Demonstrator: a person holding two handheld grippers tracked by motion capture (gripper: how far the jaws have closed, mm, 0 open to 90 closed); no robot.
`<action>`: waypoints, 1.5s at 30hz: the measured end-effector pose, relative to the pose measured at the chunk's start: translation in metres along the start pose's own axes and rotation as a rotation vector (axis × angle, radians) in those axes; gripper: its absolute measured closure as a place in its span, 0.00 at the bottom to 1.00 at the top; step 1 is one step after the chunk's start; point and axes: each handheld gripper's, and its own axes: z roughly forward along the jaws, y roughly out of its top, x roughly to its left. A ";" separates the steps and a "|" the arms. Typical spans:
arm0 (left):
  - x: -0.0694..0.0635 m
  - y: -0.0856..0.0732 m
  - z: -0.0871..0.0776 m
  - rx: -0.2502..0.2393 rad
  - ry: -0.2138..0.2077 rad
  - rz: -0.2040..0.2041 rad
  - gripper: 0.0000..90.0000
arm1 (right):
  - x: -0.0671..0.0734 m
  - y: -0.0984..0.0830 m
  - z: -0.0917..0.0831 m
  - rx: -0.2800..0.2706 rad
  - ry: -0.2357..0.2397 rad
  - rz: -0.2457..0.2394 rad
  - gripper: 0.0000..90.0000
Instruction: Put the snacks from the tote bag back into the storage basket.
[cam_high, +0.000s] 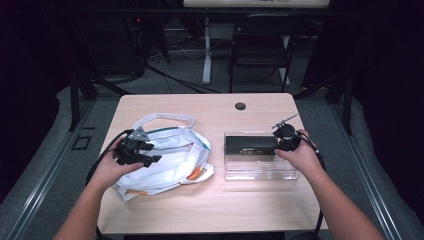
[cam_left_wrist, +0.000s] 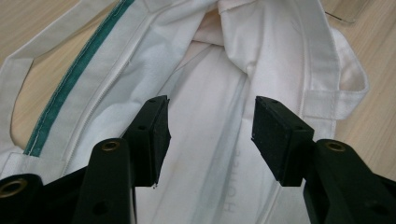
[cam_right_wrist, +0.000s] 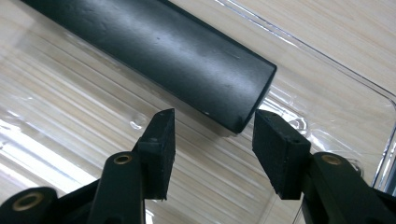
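Surface: pale wood-grain top, round dark grommet near the far edge.
White cloth bag: lying flat and crumpled on the left half of the surface; green trim along one edge, long strap looped toward the far side, orange patches at the near edge.
Clear plastic tray: right of centre on the surface, just beside the bag but apart from it; ribbed transparent floor, low walls.
Black box: long, dark, rectangular; resting inside the tray along its far side; small gold marks on the front face.
Left hand-held gripper: over the white cloth bag, tips aimed at the fabric; released, jaws spread wide, only cloth seen in the gap, pads not pressing on it.
Right hand-held gripper: at the right end of the black box, above the tray floor; released, jaws apart, box corner just beyond the gap and untouched by either pad.
Left hand: wrapped round the left hand-held gripper at the bag's left edge.
Right hand: round the right hand-held gripper at the tray's far right corner.
Background: dark floor, folding chair beyond the surface.
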 end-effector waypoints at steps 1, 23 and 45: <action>0.000 0.000 0.000 0.000 0.001 0.000 0.51 | 0.002 0.000 -0.001 -0.005 -0.002 0.000 0.56; -0.001 0.003 -0.005 -0.011 0.009 -0.005 0.54 | 0.044 0.009 -0.028 -0.077 0.100 -0.058 0.71; -0.008 -0.006 -0.008 -0.025 0.043 -0.064 0.75 | 0.106 0.012 -0.048 -0.190 0.194 -0.200 1.00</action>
